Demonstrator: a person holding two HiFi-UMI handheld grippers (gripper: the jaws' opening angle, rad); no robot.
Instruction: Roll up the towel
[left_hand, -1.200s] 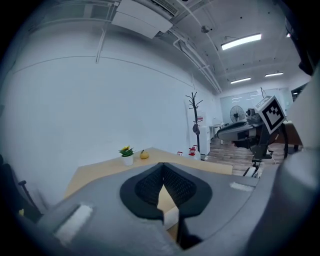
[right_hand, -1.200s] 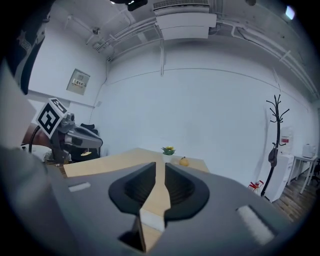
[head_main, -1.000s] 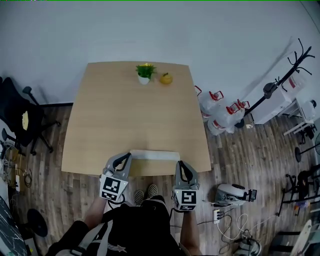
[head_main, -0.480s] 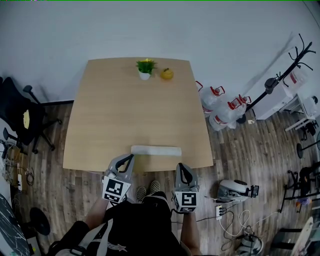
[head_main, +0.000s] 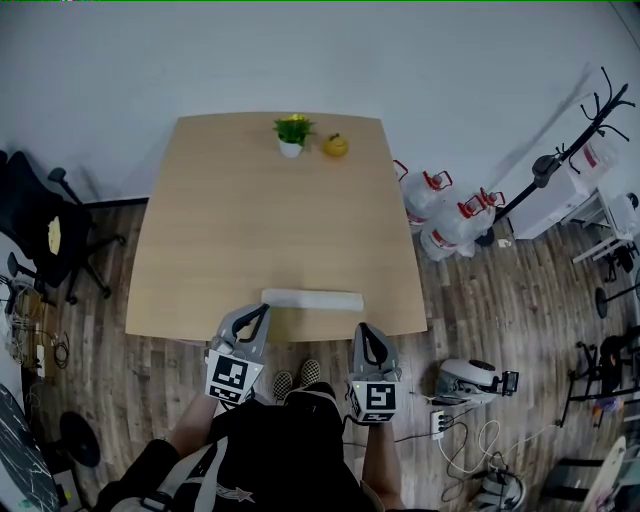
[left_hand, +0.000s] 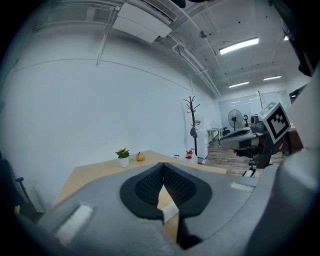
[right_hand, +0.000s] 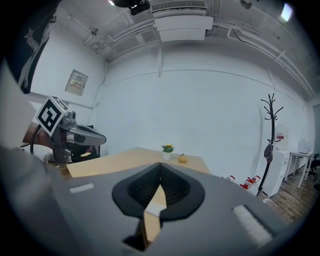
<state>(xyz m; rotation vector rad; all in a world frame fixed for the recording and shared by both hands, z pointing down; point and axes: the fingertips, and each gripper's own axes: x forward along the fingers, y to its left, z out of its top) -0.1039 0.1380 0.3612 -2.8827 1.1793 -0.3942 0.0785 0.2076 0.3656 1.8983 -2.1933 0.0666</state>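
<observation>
The white towel (head_main: 312, 298) lies as a tight roll across the near edge of the wooden table (head_main: 270, 210). My left gripper (head_main: 261, 312) hovers just short of the roll's left end, shut and empty. My right gripper (head_main: 361, 329) hangs off the table's near edge, below the roll's right end, also shut and empty. In the left gripper view the closed left gripper (left_hand: 163, 166) shows a sliver of towel (left_hand: 170, 211) through the gap below its tips. The right gripper view has the right gripper (right_hand: 160, 167) closed, with a bit of towel (right_hand: 156, 208) beyond.
A small potted plant (head_main: 291, 134) and a yellow fruit (head_main: 335, 146) stand at the table's far edge. Water jugs (head_main: 445, 222) sit on the floor to the right, beside a coat rack (head_main: 560, 155). A black office chair (head_main: 40, 235) stands at the left.
Both grippers have drawn back from the ends of the rolled towel toward the person. The towel stays where it lay on the table.
</observation>
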